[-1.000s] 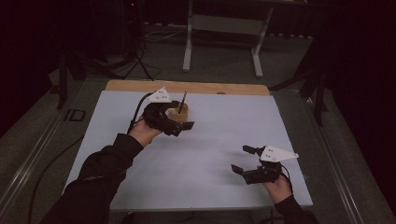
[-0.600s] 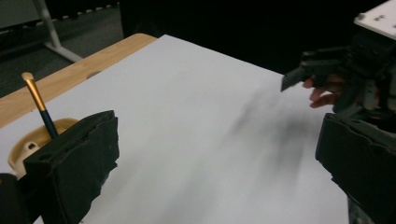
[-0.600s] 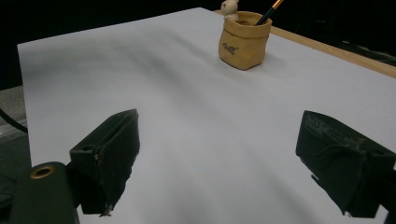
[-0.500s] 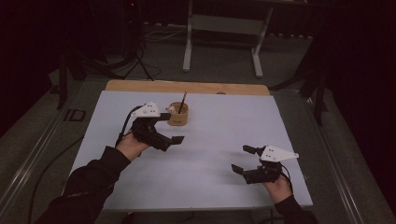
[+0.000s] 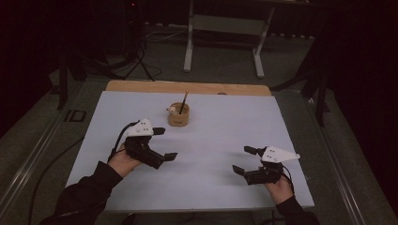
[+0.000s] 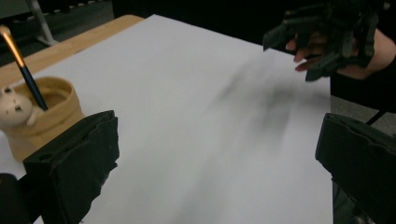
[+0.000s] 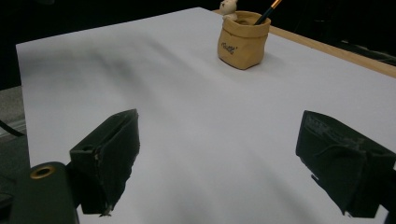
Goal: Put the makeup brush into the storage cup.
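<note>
Presently listed: tan pot (image 5: 179,115), far centre of table (image 5: 225,187), holding upright pencil (image 5: 183,101); likely light, tippable; grasp its sides. Left gripper (image 5: 162,143) and right gripper (image 5: 242,161) both spread, empty.

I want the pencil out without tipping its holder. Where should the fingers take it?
Probably the bare upper shaft of the pencil, coming from above: it leans in the small tan holder, lower end hidden inside, so pull along its tilt.

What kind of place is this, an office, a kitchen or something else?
Probably a lab or studio set up for recording. A white table stands alone in a dark room, a metal stand and loose cables sit on the floor behind it, and the table holds just a pen cup.
</note>
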Available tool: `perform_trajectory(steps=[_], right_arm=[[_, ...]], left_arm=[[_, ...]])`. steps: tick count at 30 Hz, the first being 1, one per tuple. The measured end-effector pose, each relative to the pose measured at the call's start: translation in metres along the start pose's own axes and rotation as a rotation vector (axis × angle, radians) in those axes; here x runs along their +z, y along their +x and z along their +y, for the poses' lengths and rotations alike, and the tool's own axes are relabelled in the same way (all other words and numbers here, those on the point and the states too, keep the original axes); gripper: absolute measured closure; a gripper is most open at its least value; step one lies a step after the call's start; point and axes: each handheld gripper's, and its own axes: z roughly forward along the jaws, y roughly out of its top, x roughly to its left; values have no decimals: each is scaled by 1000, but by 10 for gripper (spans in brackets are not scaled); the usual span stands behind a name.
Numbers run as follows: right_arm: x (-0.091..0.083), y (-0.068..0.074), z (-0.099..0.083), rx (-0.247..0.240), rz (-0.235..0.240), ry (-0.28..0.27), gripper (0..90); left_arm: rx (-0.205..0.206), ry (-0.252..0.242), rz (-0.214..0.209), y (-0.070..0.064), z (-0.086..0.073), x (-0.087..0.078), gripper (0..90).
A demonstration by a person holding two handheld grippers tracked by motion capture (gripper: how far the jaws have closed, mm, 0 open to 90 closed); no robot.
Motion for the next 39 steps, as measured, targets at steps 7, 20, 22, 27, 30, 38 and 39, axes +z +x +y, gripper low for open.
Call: perform_trajectory(steps=[7,20,22,27,30,38,39], right_arm=[[0,0,0,3,1,0,135],[1,1,-1,-1,-1,5,135],[0,0,-1,3,-1,6,135],[1,0,-1,-1,-2,8,135],[1,0,-1,0,-1,9,135],[1,0,-2,-1,3,13,135],[1,0,-2,-2,4,13,135]], left_arm=[[10,9,-11,-6,-17,-3,1],[-5,-17,-39,-6,-52,-9,2],[-20,-26,-44,-5,-58,-11,2],[-25,-2,-45,-4,-72,-15,2],[-27,-2,-53,-3,-81,-17,2],[-49,1,-23,5,-100,-23,2],[-53,2,-21,6,-102,-23,2]])
